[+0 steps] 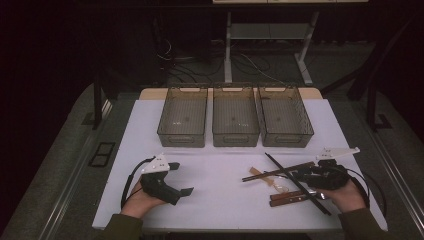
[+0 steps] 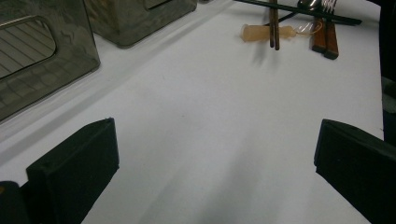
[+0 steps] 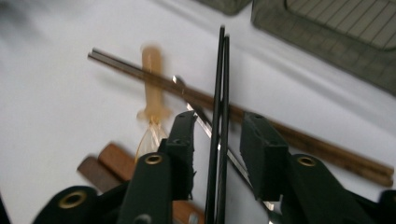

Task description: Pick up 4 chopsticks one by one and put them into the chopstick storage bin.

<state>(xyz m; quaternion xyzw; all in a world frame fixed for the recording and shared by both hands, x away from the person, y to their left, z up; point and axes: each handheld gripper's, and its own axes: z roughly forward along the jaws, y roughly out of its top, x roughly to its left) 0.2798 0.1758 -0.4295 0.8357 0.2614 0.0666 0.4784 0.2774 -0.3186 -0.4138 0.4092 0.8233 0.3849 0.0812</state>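
Observation:
A pair of black chopsticks (image 1: 295, 182) (image 3: 219, 93) lies slanted across a small heap of utensils at the right front of the white table (image 1: 225, 190). My right gripper (image 1: 300, 175) (image 3: 219, 123) hovers over them, jaws on either side of the pair with a gap on each side, so it is open. Under them lie brown chopsticks (image 1: 275, 172) (image 3: 140, 72), a small whisk with a tan handle (image 3: 153, 88) (image 2: 261, 32) and two wooden-handled pieces (image 1: 290, 196) (image 3: 116, 163). My left gripper (image 1: 181, 178) (image 2: 215, 149) rests at the left front, open, with bare table between its jaws.
Three clear plastic bins (image 1: 183, 120) (image 1: 235, 120) (image 1: 285, 120) stand side by side along the far edge of the table. The nearest bin wall (image 2: 42, 60) lies ahead and to the left of my left gripper. A desk frame and cables are on the floor beyond.

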